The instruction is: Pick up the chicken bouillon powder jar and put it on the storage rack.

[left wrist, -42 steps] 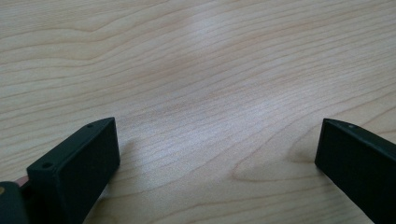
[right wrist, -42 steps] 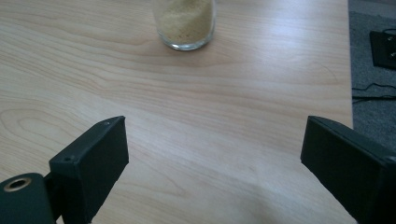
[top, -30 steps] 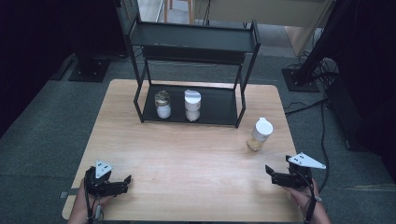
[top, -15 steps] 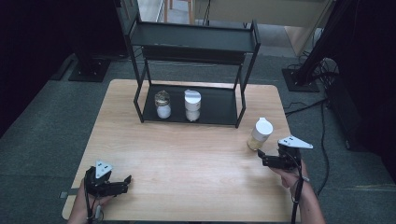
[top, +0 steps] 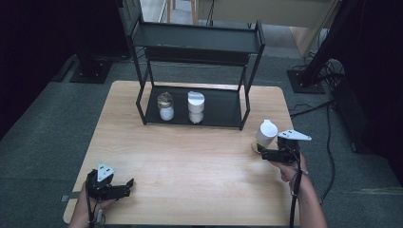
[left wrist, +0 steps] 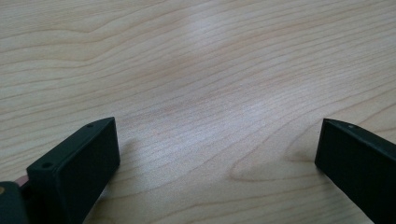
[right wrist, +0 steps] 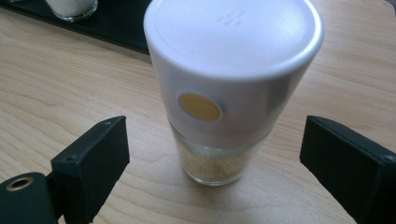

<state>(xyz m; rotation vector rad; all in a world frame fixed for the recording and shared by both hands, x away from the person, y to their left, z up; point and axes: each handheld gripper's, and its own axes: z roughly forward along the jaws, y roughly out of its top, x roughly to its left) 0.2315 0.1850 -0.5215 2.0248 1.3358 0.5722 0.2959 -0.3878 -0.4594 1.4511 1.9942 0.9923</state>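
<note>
A: While your right gripper [top: 260, 153] sits at the table's right edge, where is the jar [top: 265, 134] with the white cap in the high view?

B: It stands upright on the wooden table [top: 199, 161], just in front of your right gripper's tips, off the right end of the black shelf rack [top: 195, 42]. From above I cannot tell whether the jaws flank it or stop short of it.

A: Does your right gripper view settle that?

B: It does. There the jar [right wrist: 232, 88] stands between your two black jaws, which are spread wide with bare wood showing on both sides; neither pad touches the glass. The jaws have just narrowed a little, yet nothing is gripped. That view also shows a yellow dot on the cap's side and pale grains in the glass bottom, which the high view is too small to give.

A: And your left gripper [top: 124, 186]?

B: The high view places it at the near left corner of the table, well apart from the jar, pointing right. The left gripper view shows its jaws wide apart over bare wood grain, holding nothing.

A: What does the high view add?

B: Two more jars on the rack's bottom shelf: a gold-lidded jar [top: 166, 106] and a white-lidded jar [top: 195, 106], side by side.
</note>
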